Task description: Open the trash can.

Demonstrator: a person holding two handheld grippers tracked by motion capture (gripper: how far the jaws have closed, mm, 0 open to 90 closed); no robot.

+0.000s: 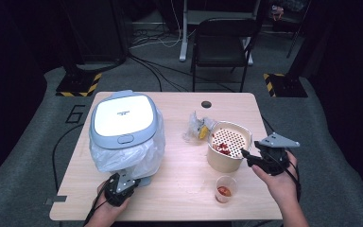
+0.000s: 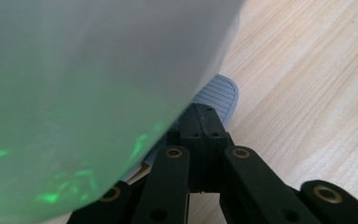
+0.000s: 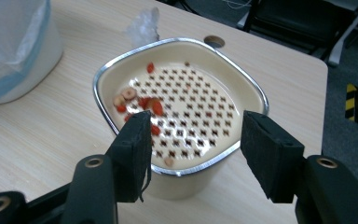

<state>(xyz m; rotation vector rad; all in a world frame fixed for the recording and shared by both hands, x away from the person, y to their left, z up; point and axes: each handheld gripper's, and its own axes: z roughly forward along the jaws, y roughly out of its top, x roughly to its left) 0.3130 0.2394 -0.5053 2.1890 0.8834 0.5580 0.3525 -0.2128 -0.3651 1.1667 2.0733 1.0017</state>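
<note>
Right tongs (image 3: 193, 149) gaping wide, holding nothing, pads either side of the near rim of a cream strainer tub (image 3: 182, 100) without touching it. Tub square with rounded corners, metal-edged rim, perforated insert scattered with red and pale food scraps toward the side facing the bin. Just nearer the front edge of the bench (image 1: 179, 156) than the tub, a small clear cup (image 1: 225, 188) with red bits inside. Just behind the tub, a crumpled clear wrapper (image 1: 197, 127) with something yellow.

Left tongs (image 2: 204, 126) pressed shut, empty, tips at the ribbed grey foot pedal (image 2: 220, 93) of the bin (image 1: 125, 127), well left of the tub. Bin grey-blue, white lid shut, clear liner draped down its sides; small lid marking too blurred to read.

Bare wood between bin and tub.
</note>
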